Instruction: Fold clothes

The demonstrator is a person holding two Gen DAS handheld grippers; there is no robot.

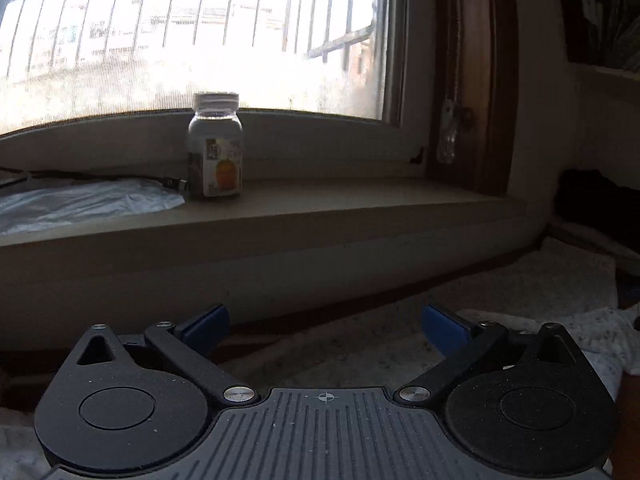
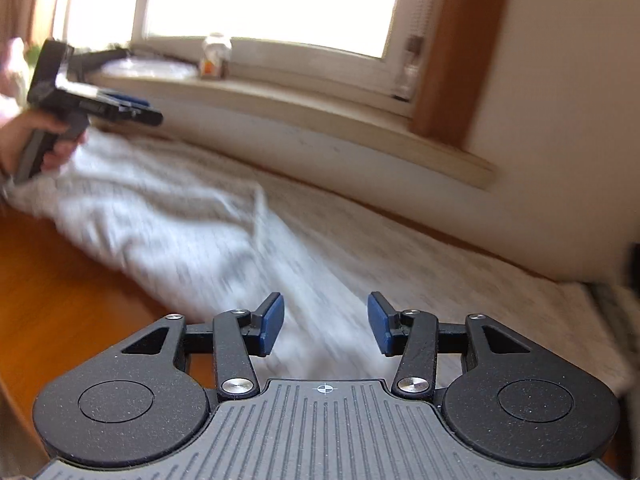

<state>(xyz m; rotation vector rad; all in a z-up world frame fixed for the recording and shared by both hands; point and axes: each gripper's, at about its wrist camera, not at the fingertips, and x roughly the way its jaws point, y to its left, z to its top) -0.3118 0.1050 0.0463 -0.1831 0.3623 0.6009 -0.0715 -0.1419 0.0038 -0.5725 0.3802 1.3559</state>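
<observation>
A white garment with a fine print (image 2: 172, 220) lies spread on a pale mat (image 2: 420, 264), blurred by motion. My right gripper (image 2: 326, 322) hovers open just above its near end, nothing between the blue pads. In the right wrist view my left gripper (image 2: 136, 110) is held by a hand (image 2: 36, 136) at the far left, above the garment's far end. In the left wrist view my left gripper (image 1: 325, 322) is wide open and empty, facing the wall under the windowsill. A corner of the garment (image 1: 596, 332) shows at the right.
A windowsill (image 1: 320, 204) runs along the wall with a white-capped jar (image 1: 216, 146), a crinkled plastic sheet (image 1: 80, 204) and a black cable on it. Orange wooden floor (image 2: 60, 292) lies left of the mat. Dark items (image 1: 600, 204) sit in the right corner.
</observation>
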